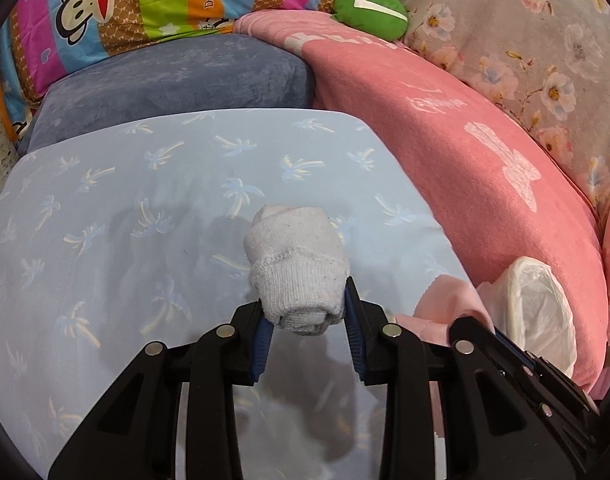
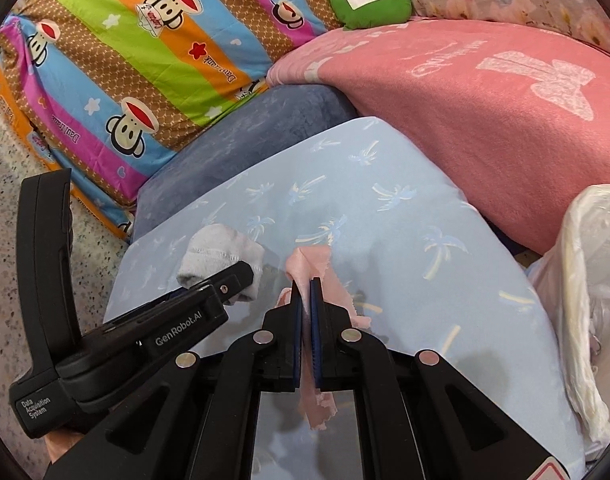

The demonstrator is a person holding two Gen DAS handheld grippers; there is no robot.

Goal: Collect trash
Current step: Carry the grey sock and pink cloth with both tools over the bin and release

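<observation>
My left gripper (image 1: 307, 314) is shut on a rolled white sock (image 1: 295, 268) and holds it above the pale blue palm-print pillow (image 1: 125, 200). The sock also shows in the right wrist view (image 2: 221, 258), with the left gripper (image 2: 225, 280) around it. My right gripper (image 2: 305, 280) is shut on a pink scrap of cloth (image 2: 311, 260) that hangs through the jaws above the same pillow (image 2: 405, 240). The scrap also shows in the left wrist view (image 1: 445, 300). A white plastic bag (image 2: 593, 280) stands open to the right; it also shows in the left wrist view (image 1: 537, 312).
A pink blanket (image 1: 465, 140) lies right of the pillow. A grey-blue cushion (image 1: 177, 80) sits behind it. A striped monkey-print quilt (image 2: 125, 60) and a green check-mark cushion (image 2: 369, 2) are at the back. Speckled floor (image 2: 9, 220) is on the left.
</observation>
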